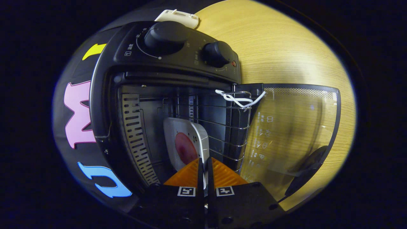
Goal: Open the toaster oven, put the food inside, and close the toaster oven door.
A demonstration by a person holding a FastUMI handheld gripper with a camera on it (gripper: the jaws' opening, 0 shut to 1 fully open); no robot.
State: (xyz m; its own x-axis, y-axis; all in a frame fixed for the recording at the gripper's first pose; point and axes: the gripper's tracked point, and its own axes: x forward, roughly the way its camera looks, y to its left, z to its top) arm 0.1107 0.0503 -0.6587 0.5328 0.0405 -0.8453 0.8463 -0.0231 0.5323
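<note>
My tool (205,165) is closed to a narrow slit, both fingers pressed on the near edge of a white plate (198,135) that stands on edge between them. On the plate lies a round reddish piece of food (185,148). Plate and food are inside the open cavity of the black toaster oven (133,95), beside the wire rack (222,127). The glass door (292,130) is swung fully open, lying out over the wooden desk (279,47), its dark handle (306,168) at the outer end. A white cord (240,100) is tied at the rack's front edge. Two control knobs (167,36) sit on the oven's panel. A cream-coloured object (178,17) lies on the desk beyond the oven.
</note>
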